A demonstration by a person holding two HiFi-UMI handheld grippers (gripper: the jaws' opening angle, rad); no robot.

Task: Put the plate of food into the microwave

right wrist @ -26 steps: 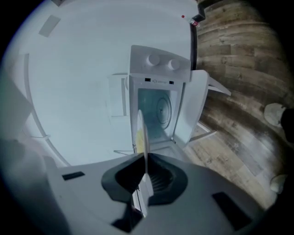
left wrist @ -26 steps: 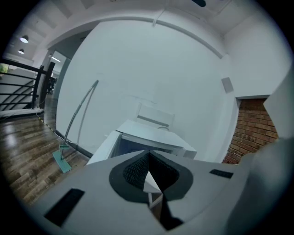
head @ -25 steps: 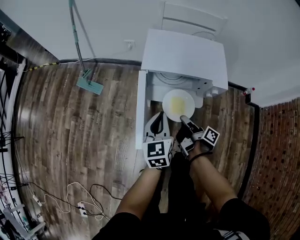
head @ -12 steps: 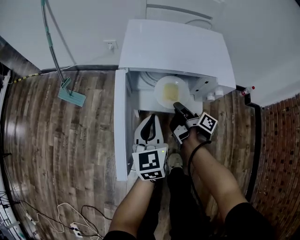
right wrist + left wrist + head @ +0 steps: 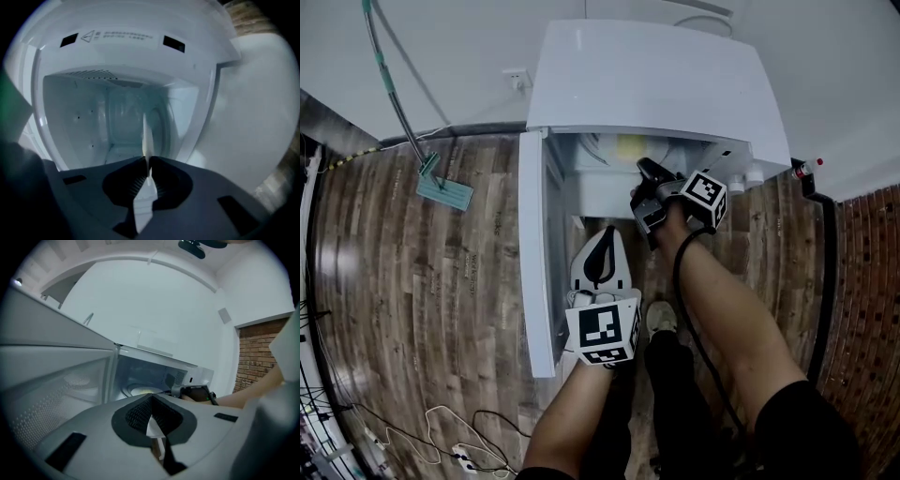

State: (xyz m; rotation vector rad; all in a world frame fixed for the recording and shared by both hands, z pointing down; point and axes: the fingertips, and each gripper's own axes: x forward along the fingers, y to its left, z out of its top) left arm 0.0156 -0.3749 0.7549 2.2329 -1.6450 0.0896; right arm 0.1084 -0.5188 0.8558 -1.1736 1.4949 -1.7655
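1. Left gripper (image 5: 605, 232): positioned nearest the person, low in front of the microwave (image 5: 656, 84). The jaws are together with nothing between them. It takes no part in the carry.

2. Door (image 5: 534, 253): swung fully open to the left. The opening is unobstructed, so the access step reads as complete.

3. Right gripper (image 5: 643, 169): extended to the mouth of the cavity. The jaws are closed almost fully and pinch the thin rim of the plate (image 5: 125, 391), which its own view shows edge-on as a white sliver between the pads.

4. Plate and food (image 5: 143, 391): the plate is inside the front of the cavity, beneath the top panel. The yellow food is on it. Whether the plate rests on the cavity floor or hangs just above it cannot be determined.

5. Status, as a judgement: transport is nearly complete and insertion is in hand.

6. Remaining steps:
   - seat the plate on the cavity floor;
   - release the rim;
   - draw the right gripper clear;
   - close the door if required.
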